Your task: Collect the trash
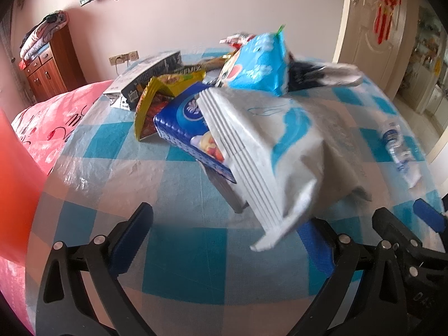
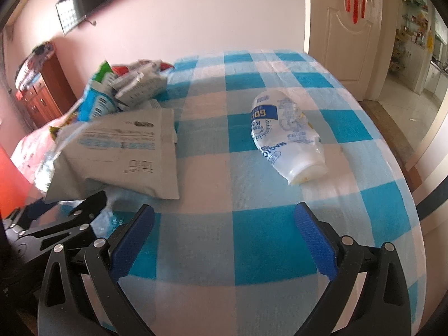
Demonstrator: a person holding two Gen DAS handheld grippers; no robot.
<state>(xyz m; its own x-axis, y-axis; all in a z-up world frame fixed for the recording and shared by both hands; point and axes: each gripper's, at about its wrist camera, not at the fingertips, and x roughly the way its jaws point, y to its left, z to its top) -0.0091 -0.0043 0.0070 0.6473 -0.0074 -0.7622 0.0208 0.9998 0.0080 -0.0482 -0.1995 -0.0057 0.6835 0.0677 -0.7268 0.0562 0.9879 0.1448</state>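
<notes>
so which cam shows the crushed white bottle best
The right wrist view: the crushed white bottle lies large and unobstructed on the checked cloth. The left wrist view shows it small and blurred near the right edge.

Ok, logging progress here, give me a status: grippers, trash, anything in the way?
Left gripper open, white bag at its tips. Right gripper open, empty. Crushed bottle lies alone ahead of it, path clear. Wrapper pile untouched.
</notes>
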